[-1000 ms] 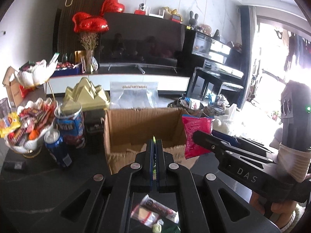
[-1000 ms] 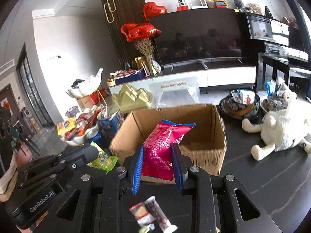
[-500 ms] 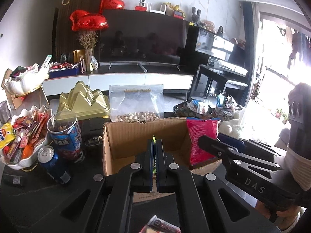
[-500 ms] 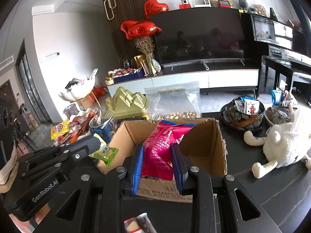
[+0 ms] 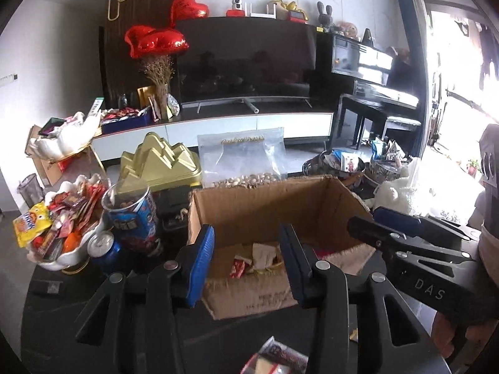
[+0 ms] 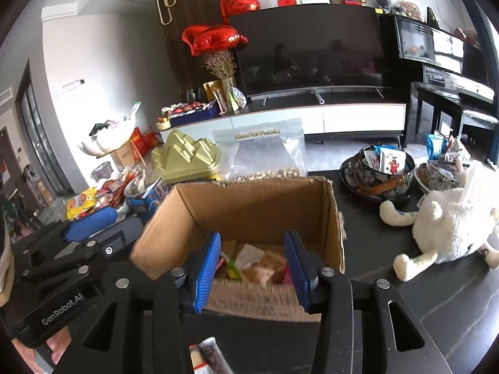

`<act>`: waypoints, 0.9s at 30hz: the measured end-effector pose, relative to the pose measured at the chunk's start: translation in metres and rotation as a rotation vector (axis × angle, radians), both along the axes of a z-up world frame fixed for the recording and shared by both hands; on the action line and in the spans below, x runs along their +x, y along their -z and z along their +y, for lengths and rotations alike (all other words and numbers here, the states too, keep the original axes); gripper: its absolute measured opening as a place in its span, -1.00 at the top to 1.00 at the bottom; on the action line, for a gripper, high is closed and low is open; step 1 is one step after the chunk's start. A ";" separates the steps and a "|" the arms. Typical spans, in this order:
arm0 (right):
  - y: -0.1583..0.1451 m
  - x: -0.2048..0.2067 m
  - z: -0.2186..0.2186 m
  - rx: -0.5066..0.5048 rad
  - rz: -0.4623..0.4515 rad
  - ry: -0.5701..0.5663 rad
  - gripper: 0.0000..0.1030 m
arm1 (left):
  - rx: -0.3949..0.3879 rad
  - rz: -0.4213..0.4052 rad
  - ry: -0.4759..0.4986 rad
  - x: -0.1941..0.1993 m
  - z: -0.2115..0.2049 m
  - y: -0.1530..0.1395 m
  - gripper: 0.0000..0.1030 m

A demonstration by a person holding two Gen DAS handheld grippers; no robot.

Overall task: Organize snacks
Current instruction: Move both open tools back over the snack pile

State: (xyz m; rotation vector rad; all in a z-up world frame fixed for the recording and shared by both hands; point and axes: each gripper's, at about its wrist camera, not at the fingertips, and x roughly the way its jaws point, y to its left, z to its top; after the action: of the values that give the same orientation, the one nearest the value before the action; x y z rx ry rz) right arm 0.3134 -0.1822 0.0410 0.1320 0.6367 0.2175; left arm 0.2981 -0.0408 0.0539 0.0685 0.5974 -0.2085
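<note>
Left tongs [image 5: 246, 261], right tongs [image 6: 254, 268] opening, empty, over box [image 6: 249, 208]; contents blurred.

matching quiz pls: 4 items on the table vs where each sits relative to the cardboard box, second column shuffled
Items:
1. gold mountain-shaped tin
2. clear bag of nuts
3. white plush toy
4. blue soda can

Places, relative to the cardboard box:
A. right of it
B. directly behind it
C. behind it, to the left
D. left of it, near its front corner

Pairs: 1-C, 2-B, 3-A, 4-D
</note>
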 end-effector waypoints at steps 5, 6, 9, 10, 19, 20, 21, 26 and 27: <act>-0.004 -0.022 -0.001 0.000 -0.012 -0.011 0.09 | 0.002 0.000 -0.010 -0.027 0.001 -0.004 0.18; -0.005 -0.028 -0.001 -0.001 -0.016 -0.011 0.09 | -0.002 0.000 -0.009 -0.031 0.001 -0.004 0.18; -0.008 -0.042 -0.002 -0.006 -0.031 -0.015 0.09 | -0.009 0.004 -0.002 -0.046 0.000 -0.004 0.18; -0.009 -0.046 -0.002 -0.009 -0.033 -0.016 0.09 | -0.011 0.005 0.000 -0.050 -0.001 -0.004 0.18; -0.008 -0.083 -0.010 -0.018 -0.039 -0.046 0.09 | -0.023 0.023 0.004 -0.090 -0.010 0.007 0.18; -0.006 -0.086 -0.011 -0.023 -0.037 -0.049 0.09 | -0.028 0.029 0.003 -0.094 -0.010 0.009 0.18; -0.005 -0.089 -0.012 -0.024 -0.034 -0.054 0.09 | -0.029 0.034 0.003 -0.097 -0.011 0.012 0.18; 0.003 -0.100 -0.015 -0.035 -0.017 -0.071 0.09 | -0.052 0.037 0.003 -0.114 -0.013 0.026 0.15; 0.005 -0.102 -0.015 -0.036 -0.013 -0.075 0.09 | -0.049 0.043 0.003 -0.117 -0.014 0.030 0.15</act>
State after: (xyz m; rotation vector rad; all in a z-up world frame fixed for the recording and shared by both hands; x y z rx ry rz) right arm 0.2116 -0.1977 0.0358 0.0720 0.6334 0.2793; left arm 0.1814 -0.0548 0.0240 0.0173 0.6351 -0.2274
